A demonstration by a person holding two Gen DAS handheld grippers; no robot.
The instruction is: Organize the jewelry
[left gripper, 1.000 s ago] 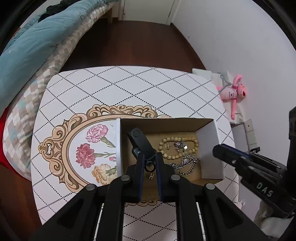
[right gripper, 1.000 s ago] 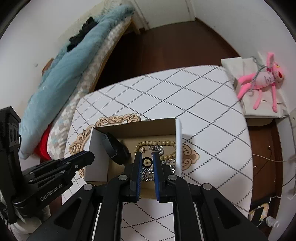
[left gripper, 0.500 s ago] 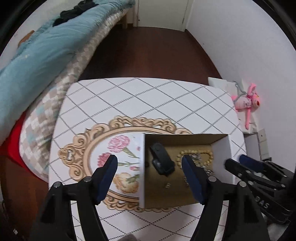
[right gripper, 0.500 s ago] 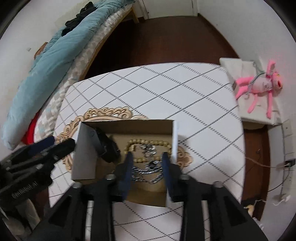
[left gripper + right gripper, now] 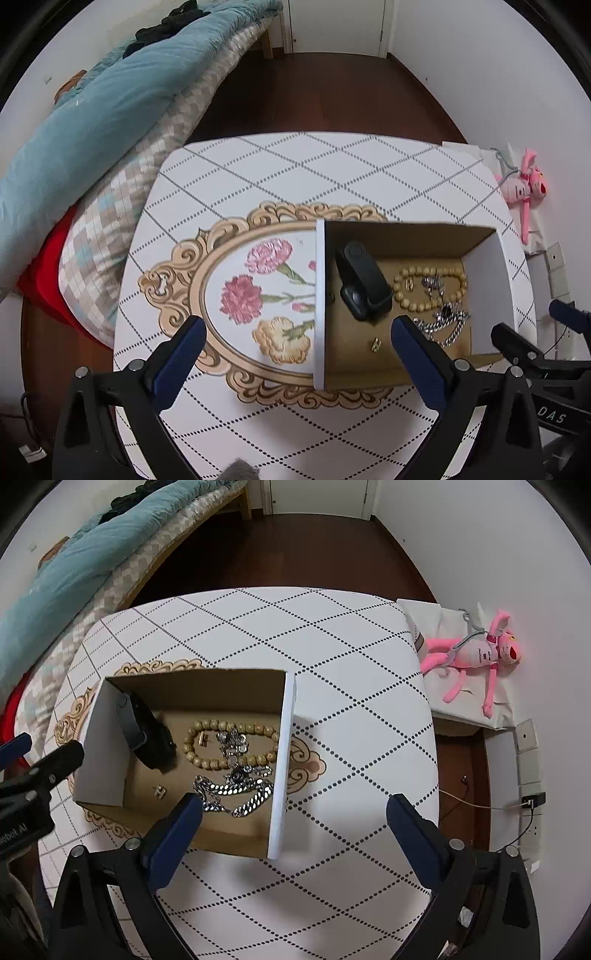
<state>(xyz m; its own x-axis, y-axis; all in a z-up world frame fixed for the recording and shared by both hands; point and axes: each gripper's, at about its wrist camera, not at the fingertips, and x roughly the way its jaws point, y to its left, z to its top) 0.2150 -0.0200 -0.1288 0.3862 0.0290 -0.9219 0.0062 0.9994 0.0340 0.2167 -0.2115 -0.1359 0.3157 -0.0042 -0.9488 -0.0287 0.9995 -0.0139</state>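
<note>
Jewelry sits in the open cardboard box (image 5: pixel 282 746), centre-left of the right wrist view: rigid black band (image 5: pixel 147 734), stiff bead bracelet (image 5: pixel 229 744), limp, slippery silver chain (image 5: pixel 236 794) best pinched mid-length, tiny earring (image 5: pixel 160 791). Left gripper (image 5: pixel 295 345) and right gripper (image 5: pixel 293 821) both gape, empty.

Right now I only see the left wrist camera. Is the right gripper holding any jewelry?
Observer: No. The right gripper is open, with nothing between its fingers.
Operator: What's hiding far right?
Observer: A black plug, plugged in.
Operator: I see just a bit of the pink toy. Is it whole?
Observer: Yes. The toy lies flat on a white bag, legs spread.
</note>
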